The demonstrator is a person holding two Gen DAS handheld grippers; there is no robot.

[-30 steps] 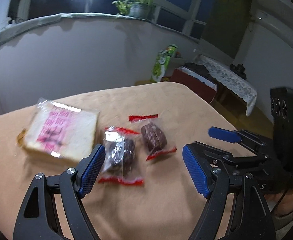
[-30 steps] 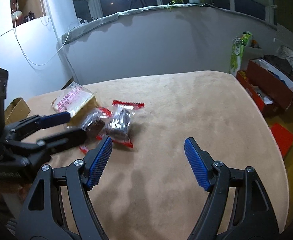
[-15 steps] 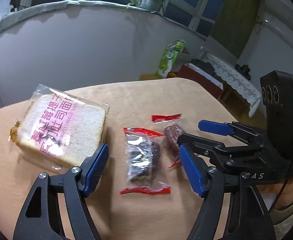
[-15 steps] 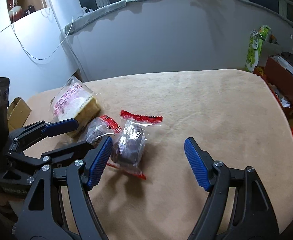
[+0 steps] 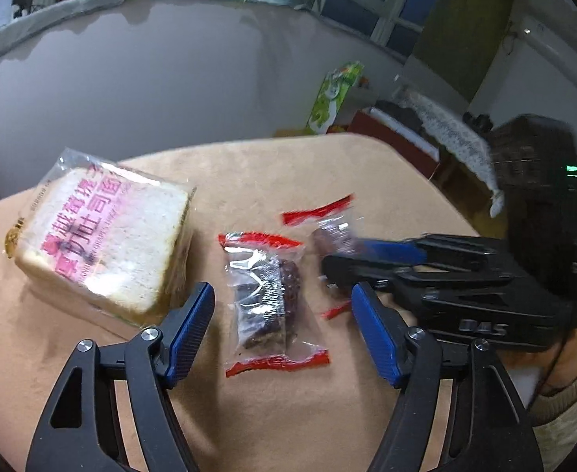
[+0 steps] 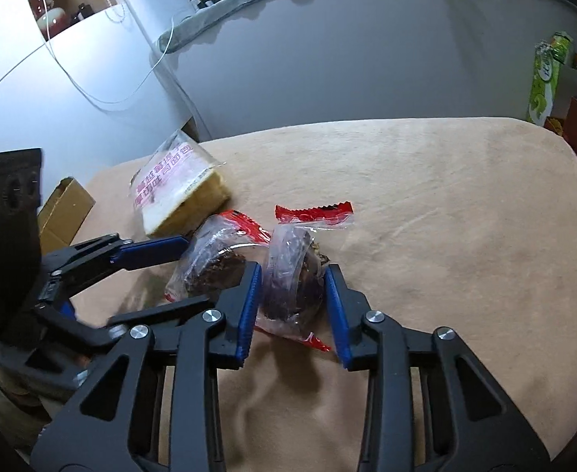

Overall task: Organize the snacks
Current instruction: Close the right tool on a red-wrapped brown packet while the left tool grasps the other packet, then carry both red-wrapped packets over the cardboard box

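Note:
Two clear snack packets with red ends hold dark cakes on the tan table. My right gripper (image 6: 293, 306) has closed around the right-hand packet (image 6: 294, 275), pads against its sides; it also shows in the left wrist view (image 5: 330, 232). My left gripper (image 5: 284, 330) is open, its fingers on either side of the other packet (image 5: 267, 299), which also shows in the right wrist view (image 6: 209, 267). A bagged bread loaf with pink print (image 5: 103, 236) lies to the left and also shows in the right wrist view (image 6: 178, 188).
The tan cloth-covered table (image 6: 446, 216) has its rounded edge to the right. A cardboard box (image 6: 64, 212) stands beyond the left edge. A green carton (image 5: 333, 94) and red boxes are on the floor behind, below a grey wall.
My right gripper moved forward to the right-hand packet and narrowed from wide open onto it. My left gripper came closer over the other packet, still open.

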